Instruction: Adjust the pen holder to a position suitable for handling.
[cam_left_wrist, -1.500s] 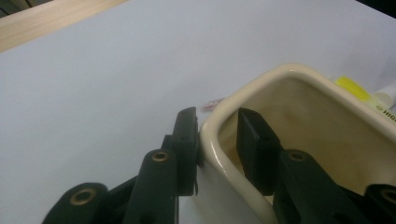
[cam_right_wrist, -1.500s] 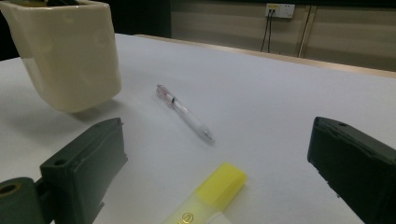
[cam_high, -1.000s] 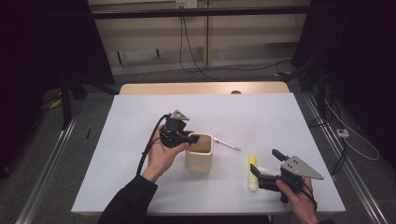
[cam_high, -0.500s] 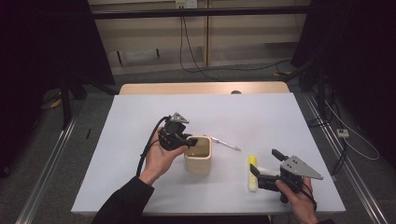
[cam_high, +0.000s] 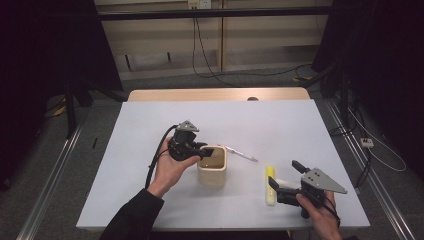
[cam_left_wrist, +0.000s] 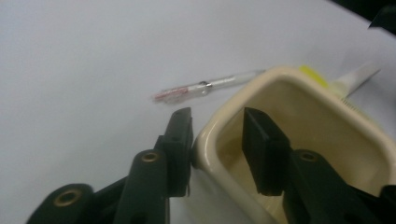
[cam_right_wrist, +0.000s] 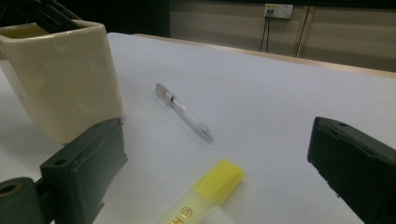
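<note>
The white desk is filling the middle of the high view, running from the wooden edge at upper centre down to the bottom. A cream square cup is standing upright just left of centre in that view, and in the right gripper view it is sitting at the upper left. The left claw is reaching in from the left of the cup; in the left gripper view its jaws are straddling the near wall of the cup, one outside and touching the rim, the other inside and standing apart from the wall, having just been opening, so it is spread and no longer pinching. The right claw is resting at the lower right of the high view, its jaws spread wide around the end of a yellow highlighter without pressing it; the highlighter is lying at bottom centre of the right gripper view. A clear pen is lying on the desk just right of the cup, centre in the right gripper view
</note>
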